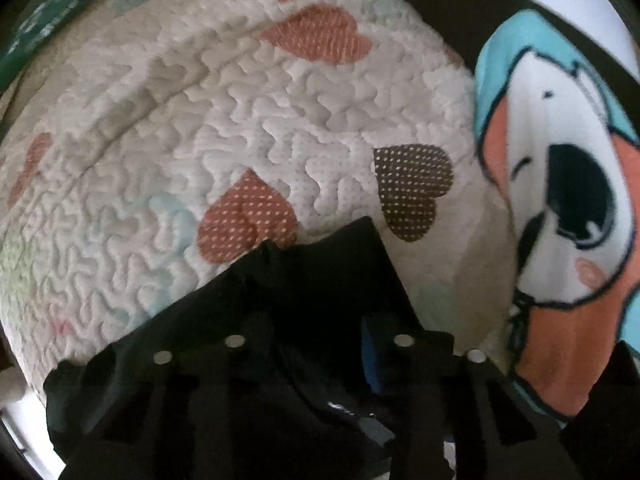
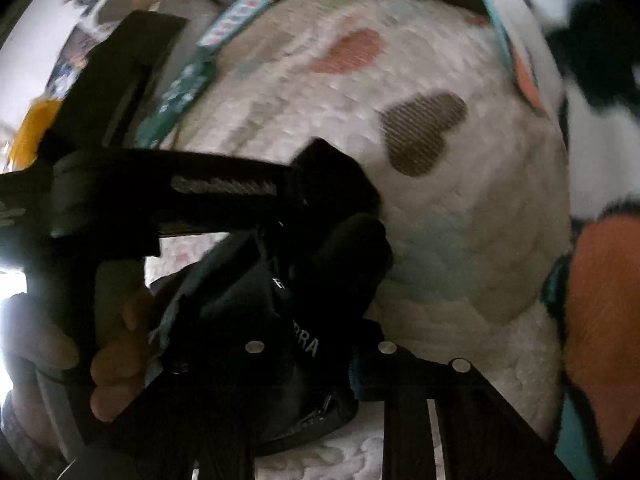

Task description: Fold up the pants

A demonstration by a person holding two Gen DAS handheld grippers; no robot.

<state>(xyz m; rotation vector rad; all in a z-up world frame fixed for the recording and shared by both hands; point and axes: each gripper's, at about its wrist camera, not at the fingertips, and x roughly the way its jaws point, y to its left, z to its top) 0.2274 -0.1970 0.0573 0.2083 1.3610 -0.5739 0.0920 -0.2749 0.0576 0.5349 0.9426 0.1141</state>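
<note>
White quilted bedspread (image 1: 248, 120) fills both views, black pants (image 1: 304, 288) bunched at bottom centre of each frame right at the fingers, both grippers equally near: left gripper (image 1: 320, 344) and right gripper (image 2: 320, 350) both buried in cloth, probably clamped, can't tell for sure.

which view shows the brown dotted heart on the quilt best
The left wrist view: the brown dotted heart is sharp and whole on the quilt, just beyond the black pants. The right wrist view is blurred; it shows a brownish striped heart, and I cannot tell whether it is the same one.
</note>
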